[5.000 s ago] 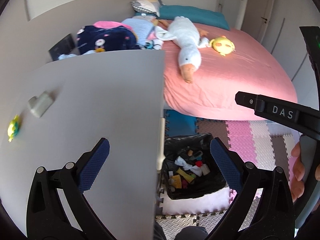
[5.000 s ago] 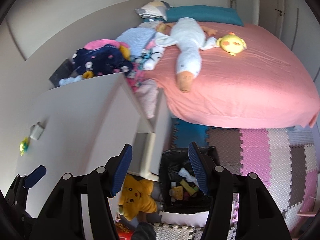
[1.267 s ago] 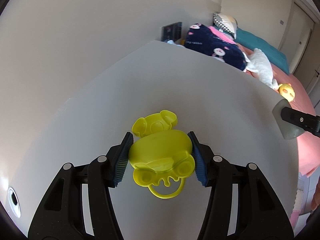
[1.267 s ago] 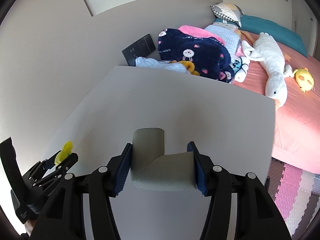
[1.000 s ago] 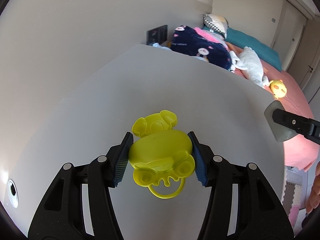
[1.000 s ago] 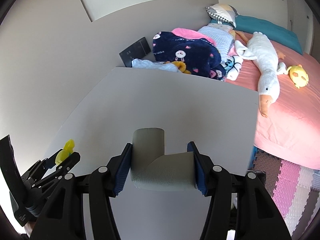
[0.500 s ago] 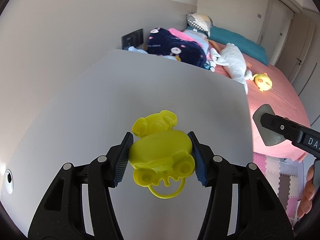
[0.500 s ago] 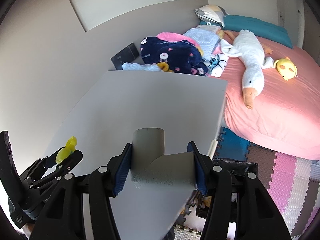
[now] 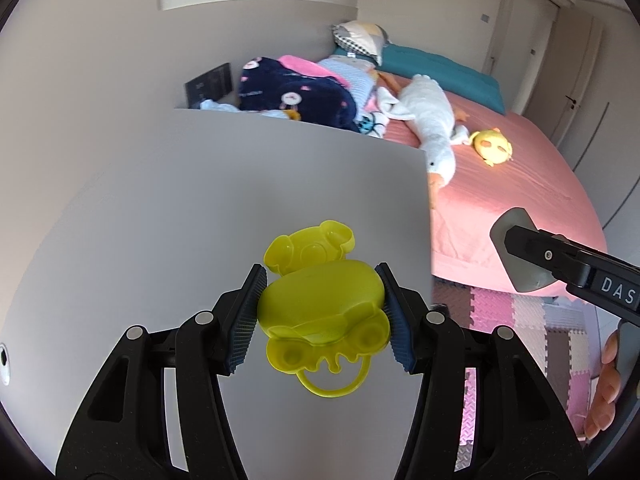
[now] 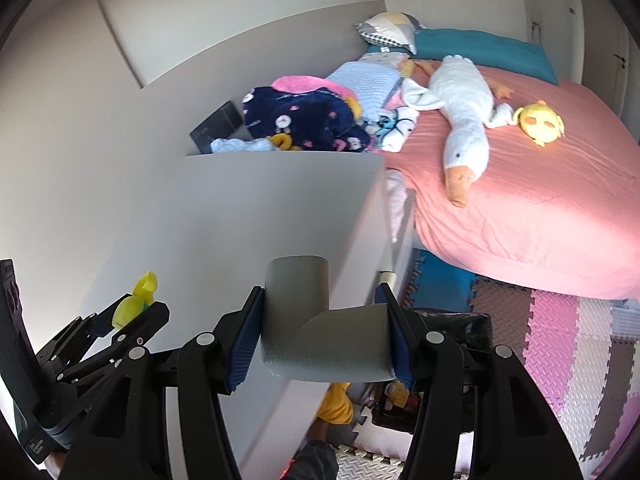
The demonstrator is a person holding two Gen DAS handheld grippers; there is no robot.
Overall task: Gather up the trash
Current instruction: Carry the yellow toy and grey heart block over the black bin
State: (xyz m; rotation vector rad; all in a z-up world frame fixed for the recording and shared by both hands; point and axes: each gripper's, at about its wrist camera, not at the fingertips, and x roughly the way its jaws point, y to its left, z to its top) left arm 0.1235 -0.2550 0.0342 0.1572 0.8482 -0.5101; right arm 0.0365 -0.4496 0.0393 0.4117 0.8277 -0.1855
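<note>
Premises: a home bedroom. Evidence: bed (image 10: 540,200) with pink sheet, plush goose (image 10: 464,112), pillow (image 10: 390,28), foam puzzle mats (image 10: 560,344) on floor.

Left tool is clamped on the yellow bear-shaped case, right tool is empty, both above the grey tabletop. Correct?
Not quite. The right tool is not empty: the right wrist view shows it shut on a grey L-shaped piece. The left tool does clamp the yellow bear-shaped case, above the grey tabletop.
</note>
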